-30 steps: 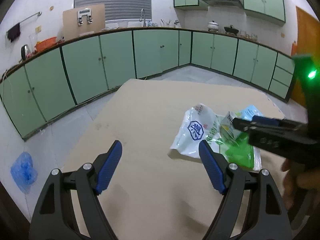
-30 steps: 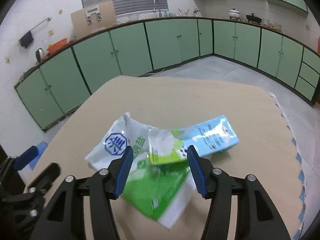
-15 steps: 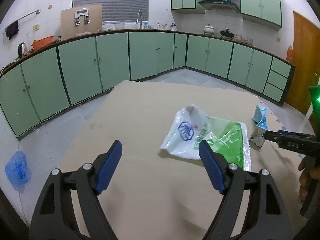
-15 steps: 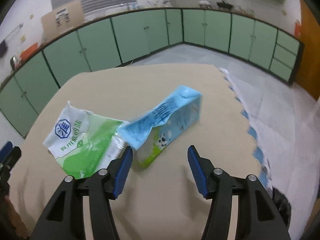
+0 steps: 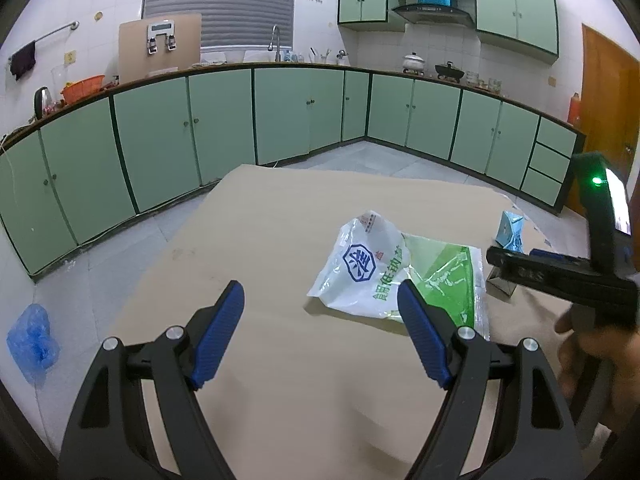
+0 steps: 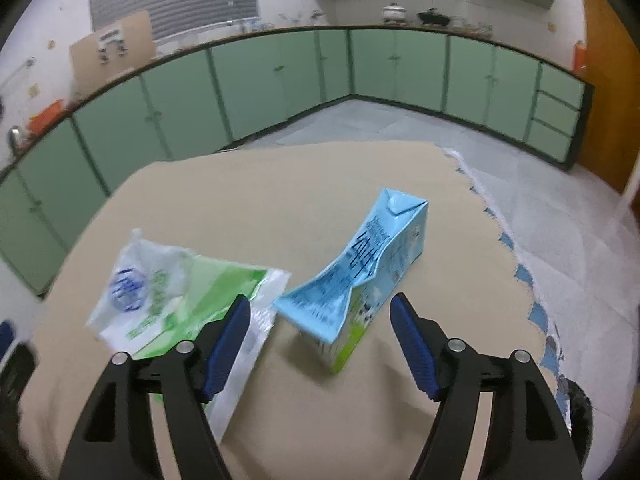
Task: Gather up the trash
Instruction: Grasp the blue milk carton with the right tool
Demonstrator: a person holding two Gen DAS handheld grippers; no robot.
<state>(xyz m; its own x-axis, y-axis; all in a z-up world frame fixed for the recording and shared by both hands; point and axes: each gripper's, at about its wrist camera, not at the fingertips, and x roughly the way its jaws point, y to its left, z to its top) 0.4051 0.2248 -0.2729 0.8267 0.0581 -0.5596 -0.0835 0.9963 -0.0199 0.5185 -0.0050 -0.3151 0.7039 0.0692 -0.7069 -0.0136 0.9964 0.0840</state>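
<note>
Blue carton (image 6: 362, 276): crushed, lying on the tan board (image 6: 280, 184), near end between the right gripper's (image 6: 320, 344) fingers, untouched.
Right gripper: jaws just widened, holding nothing.
Green-and-white bag (image 5: 394, 276): flat, just left of the carton.
Left gripper (image 5: 320, 336): spread wide, empty, right finger overlapping the bag's near edge in the left wrist view.

Home kitchen, green base cabinets (image 5: 224, 128) along tiled walls, sink tap (image 5: 275, 42), range hood (image 5: 434, 10), pots (image 5: 412, 61) on the counter
</note>
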